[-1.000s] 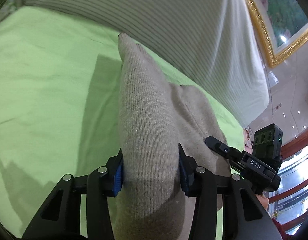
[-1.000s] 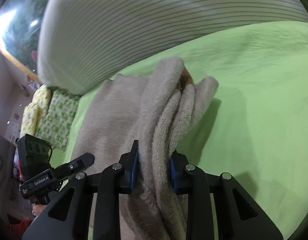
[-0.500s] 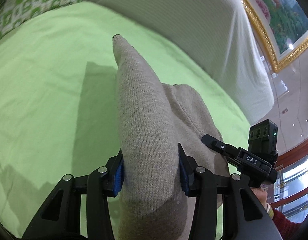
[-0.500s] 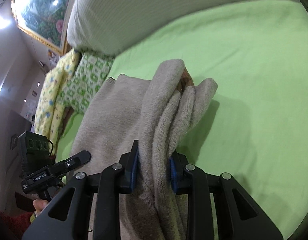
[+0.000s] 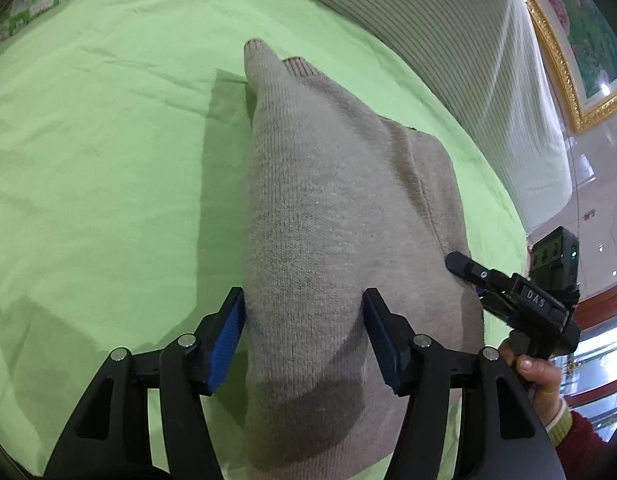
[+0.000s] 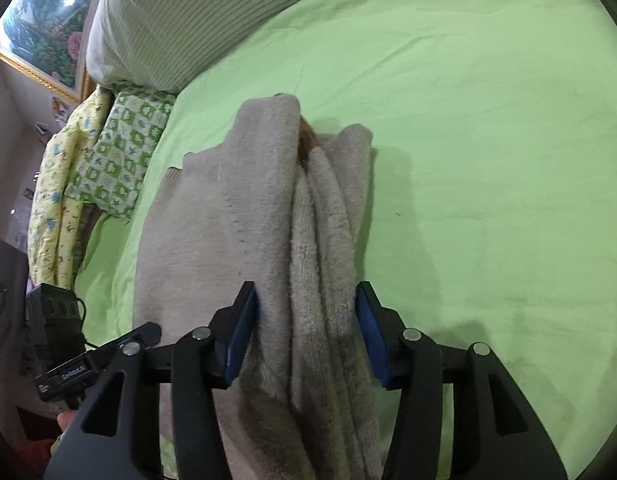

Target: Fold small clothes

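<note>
A beige knitted sweater [image 5: 328, 200] lies folded lengthwise on the green bedsheet [image 5: 88, 160]. One end runs back between the blue pads of my left gripper [image 5: 304, 320]. Those jaws are opening, and the pads stand at the knit's edges without squeezing it. In the right wrist view the sweater's [image 6: 248, 220] bunched, fleecy other end sits between the pads of my right gripper [image 6: 304, 320]. These jaws are opening too, and the cloth between them hangs slack. A brown patch shows inside the fold at the far tip.
A striped pillow [image 5: 428, 40] lies along the far side of the bed. A green and yellow patterned quilt [image 6: 108, 152] is bunched at the left in the right wrist view. A gold-framed picture [image 5: 580, 40] hangs behind. A person's hand [image 5: 536, 376] grips the other handle.
Both pairs of jaws have widened and no longer pinch the sweater. The sweater has come down and lies flatter on the sheet, both grippers having shifted along the bed.
</note>
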